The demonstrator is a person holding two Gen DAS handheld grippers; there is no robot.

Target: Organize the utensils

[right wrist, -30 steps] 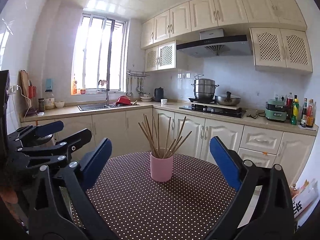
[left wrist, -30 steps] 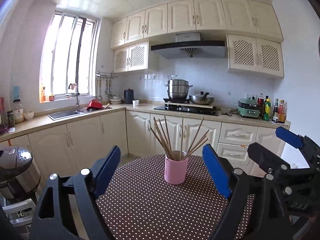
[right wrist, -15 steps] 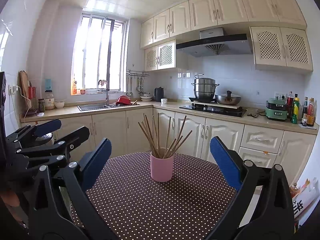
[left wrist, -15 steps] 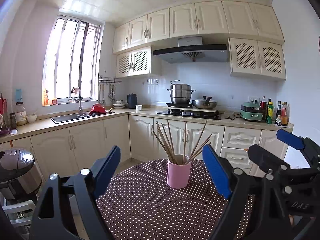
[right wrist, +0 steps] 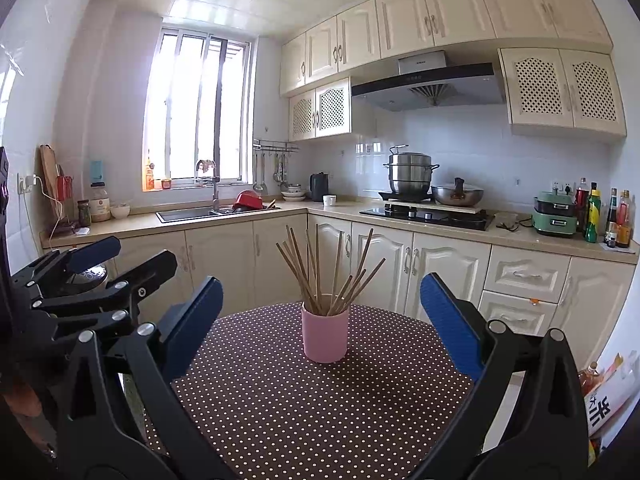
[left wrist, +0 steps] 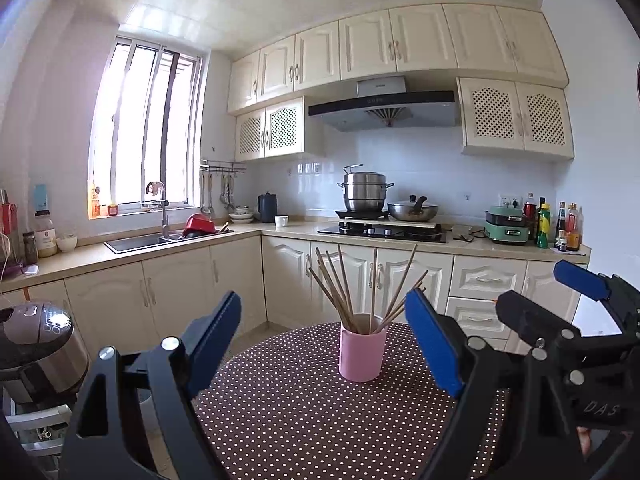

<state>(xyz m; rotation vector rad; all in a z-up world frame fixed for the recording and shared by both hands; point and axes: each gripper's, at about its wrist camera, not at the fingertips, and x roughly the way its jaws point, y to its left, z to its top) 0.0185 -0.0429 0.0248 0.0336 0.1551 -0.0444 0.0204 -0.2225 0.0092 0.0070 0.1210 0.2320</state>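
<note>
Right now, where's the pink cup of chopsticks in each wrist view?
Left wrist: pink cup right of centre, on the dotted table, nearer the right finger.
Right wrist: pink cup dead centre, between both fingers.
Shared landmark: steel pot on the stove behind.

Left gripper with black angular plastic frame, blue flat pads on both fingers, round silver screws at the joints, right gripper of same build, pale letters "DAS" on its black body
</note>
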